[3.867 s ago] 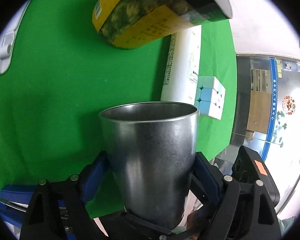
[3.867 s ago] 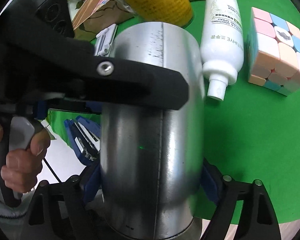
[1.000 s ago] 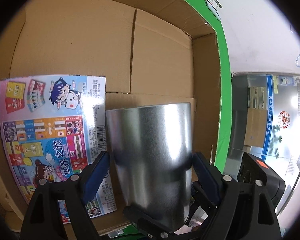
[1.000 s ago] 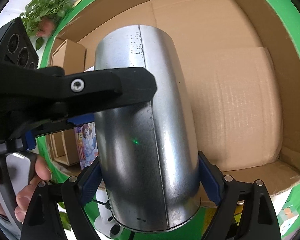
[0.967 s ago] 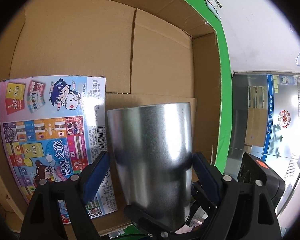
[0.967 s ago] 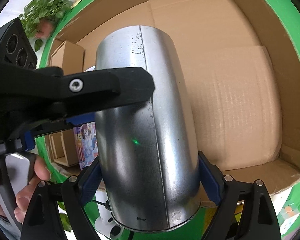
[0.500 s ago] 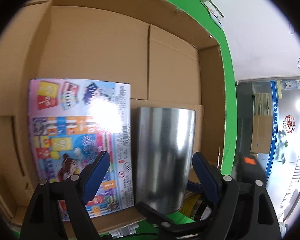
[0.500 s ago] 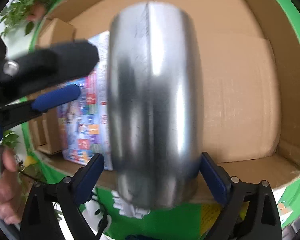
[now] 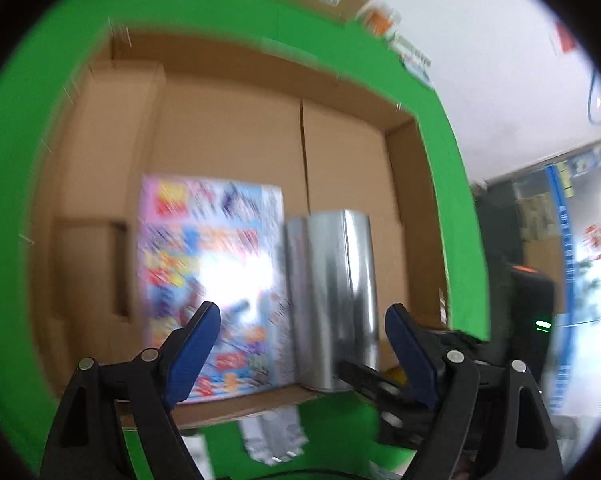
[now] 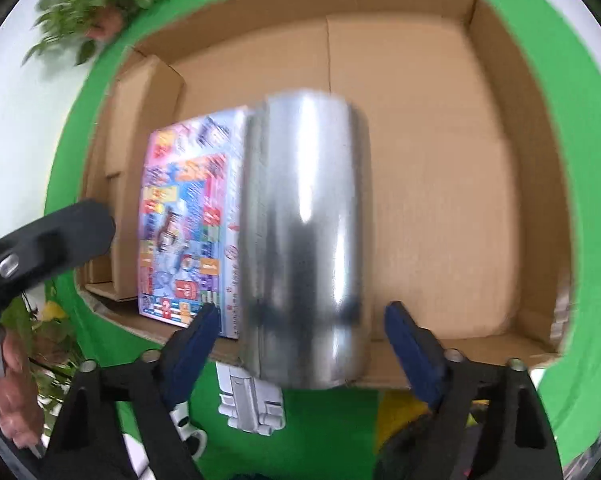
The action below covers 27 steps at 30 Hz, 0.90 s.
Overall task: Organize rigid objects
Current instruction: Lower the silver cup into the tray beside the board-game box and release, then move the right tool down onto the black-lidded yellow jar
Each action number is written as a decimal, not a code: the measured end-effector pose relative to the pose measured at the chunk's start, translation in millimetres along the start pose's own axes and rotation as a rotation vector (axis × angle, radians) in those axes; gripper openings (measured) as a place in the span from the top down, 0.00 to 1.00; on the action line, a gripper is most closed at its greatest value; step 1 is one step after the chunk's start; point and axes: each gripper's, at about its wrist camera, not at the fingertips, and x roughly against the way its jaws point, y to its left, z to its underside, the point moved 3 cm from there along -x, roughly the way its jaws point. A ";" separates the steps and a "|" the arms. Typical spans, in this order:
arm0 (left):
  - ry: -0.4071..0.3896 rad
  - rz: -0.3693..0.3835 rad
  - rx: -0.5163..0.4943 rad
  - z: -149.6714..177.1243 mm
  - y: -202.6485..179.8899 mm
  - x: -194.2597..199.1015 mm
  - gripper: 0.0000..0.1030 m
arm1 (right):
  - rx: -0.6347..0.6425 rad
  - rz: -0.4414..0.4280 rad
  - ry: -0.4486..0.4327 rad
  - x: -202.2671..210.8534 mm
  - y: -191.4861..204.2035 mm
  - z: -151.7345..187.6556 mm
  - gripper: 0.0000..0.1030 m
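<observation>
Shiny steel cup (image 10: 304, 236) lies in brown cardboard box (image 10: 460, 160) beside colourful printed booklet (image 10: 188, 220); left gripper (image 9: 300, 340) and right gripper (image 10: 302, 334) jaws wide, empty. Other items likely left.

The left gripper (image 9: 300, 336) stood with its blue-padded fingers (image 9: 196, 340) spread wide and nothing between them. Beyond them a steel cup (image 9: 332, 300) lay on its side in the cardboard box (image 9: 228, 128), close against the right edge of a colourful printed box (image 9: 208, 272) (its artwork too blurred to read). The cardboard box rested on a green surface (image 9: 452, 216). Part of a black device (image 9: 532, 312) with a small green light showed at the right, past the box wall.
</observation>
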 end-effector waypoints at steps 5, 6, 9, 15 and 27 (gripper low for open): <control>-0.187 -0.092 -0.042 9.5 -20.9 49.5 0.16 | 0.121 0.009 -0.207 83.4 -5.8 26.5 0.01; -0.206 -0.102 -0.040 14.3 -24.7 57.2 0.16 | 0.121 0.000 -0.228 98.3 -22.6 35.1 0.01; -0.224 -0.107 -0.022 29.7 -29.8 71.2 0.16 | 0.084 -0.016 -0.243 124.2 -60.9 58.5 0.01; -0.216 -0.138 0.029 86.9 -49.4 98.6 0.16 | 0.050 0.027 -0.156 89.0 -115.4 110.9 0.02; -0.174 -0.209 0.080 214.1 -86.9 125.4 0.16 | 0.095 0.070 -0.129 20.2 -127.3 136.7 0.18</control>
